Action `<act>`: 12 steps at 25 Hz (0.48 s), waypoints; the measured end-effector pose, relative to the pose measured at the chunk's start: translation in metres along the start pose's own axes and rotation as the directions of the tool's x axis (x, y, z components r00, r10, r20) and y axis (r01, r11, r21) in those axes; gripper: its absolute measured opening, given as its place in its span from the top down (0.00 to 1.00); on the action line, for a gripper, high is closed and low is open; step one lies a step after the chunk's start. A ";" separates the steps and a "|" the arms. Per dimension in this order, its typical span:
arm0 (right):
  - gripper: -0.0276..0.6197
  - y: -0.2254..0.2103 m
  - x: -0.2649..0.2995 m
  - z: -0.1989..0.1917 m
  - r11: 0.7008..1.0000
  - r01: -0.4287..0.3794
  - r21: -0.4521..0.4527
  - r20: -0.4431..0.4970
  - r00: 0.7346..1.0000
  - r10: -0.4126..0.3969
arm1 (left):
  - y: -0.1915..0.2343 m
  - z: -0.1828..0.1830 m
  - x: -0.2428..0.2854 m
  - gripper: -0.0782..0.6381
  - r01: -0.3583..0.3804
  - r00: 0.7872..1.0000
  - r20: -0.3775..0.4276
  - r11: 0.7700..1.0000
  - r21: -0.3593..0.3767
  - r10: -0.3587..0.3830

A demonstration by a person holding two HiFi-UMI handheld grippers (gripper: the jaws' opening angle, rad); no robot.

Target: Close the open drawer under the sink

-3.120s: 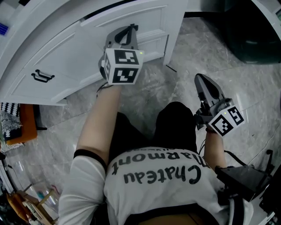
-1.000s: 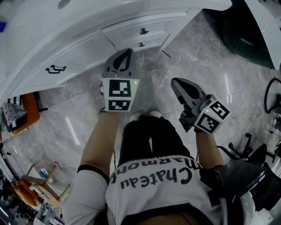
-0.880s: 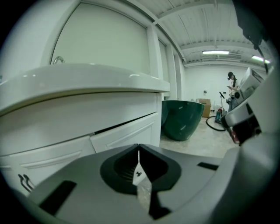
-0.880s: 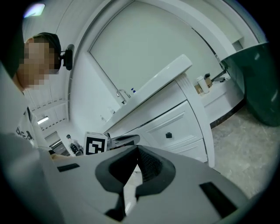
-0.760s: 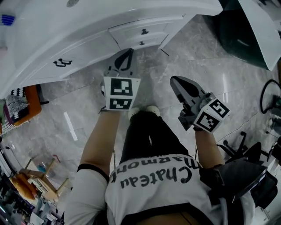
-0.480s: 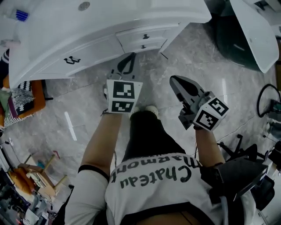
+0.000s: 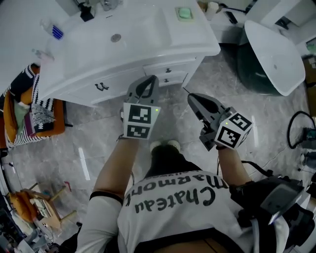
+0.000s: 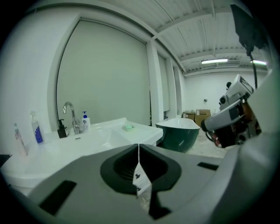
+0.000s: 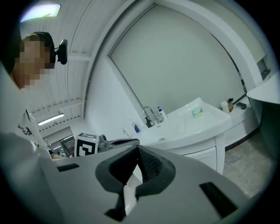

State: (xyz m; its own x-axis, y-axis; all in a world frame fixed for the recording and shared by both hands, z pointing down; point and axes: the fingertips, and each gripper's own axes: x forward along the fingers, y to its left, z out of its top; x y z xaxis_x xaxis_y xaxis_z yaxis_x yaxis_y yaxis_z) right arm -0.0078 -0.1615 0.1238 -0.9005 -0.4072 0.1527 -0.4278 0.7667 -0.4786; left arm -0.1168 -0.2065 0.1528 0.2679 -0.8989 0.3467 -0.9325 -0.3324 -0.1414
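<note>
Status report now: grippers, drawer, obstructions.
Left gripper shut, empty; right gripper shut, empty. Both held short of the vanity, touching nothing. Drawers under the sink look flush, none open. Nothing seen blocking them.

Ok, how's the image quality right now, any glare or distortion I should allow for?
Head view: the white vanity top is nearly washed out, and bright streaks glare off the glossy grey marble floor. Left gripper view: strong fisheye bowing, dark corners, the chrome tap small but sharp. Right gripper view: same bowing, the ceiling strip light blown out.
</note>
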 end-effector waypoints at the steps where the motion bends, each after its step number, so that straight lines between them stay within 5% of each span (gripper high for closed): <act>1: 0.95 0.008 -0.004 0.006 1.000 -0.001 -0.008 0.000 1.000 0.001 | -0.004 0.009 -0.009 0.88 0.004 1.000 0.009 1.000 0.012 -0.004; 5: 0.95 0.043 -0.016 0.023 0.998 -0.021 -0.051 -0.013 1.000 0.021 | -0.020 0.037 -0.049 0.88 0.070 0.996 0.047 0.997 0.040 -0.072; 12: 0.95 0.080 -0.025 0.039 0.990 -0.032 -0.139 -0.037 0.999 0.027 | -0.036 0.065 -0.122 0.88 0.210 0.968 0.154 0.976 -0.052 -0.200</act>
State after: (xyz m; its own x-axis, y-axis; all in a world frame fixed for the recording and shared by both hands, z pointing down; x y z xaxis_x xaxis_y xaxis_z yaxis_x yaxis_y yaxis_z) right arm -0.0162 -0.1092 0.0477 -0.9142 -0.3675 0.1710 -0.4052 0.8412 -0.3580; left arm -0.1006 -0.1035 0.0556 0.4830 -0.8472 0.2211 -0.8667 -0.4986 -0.0174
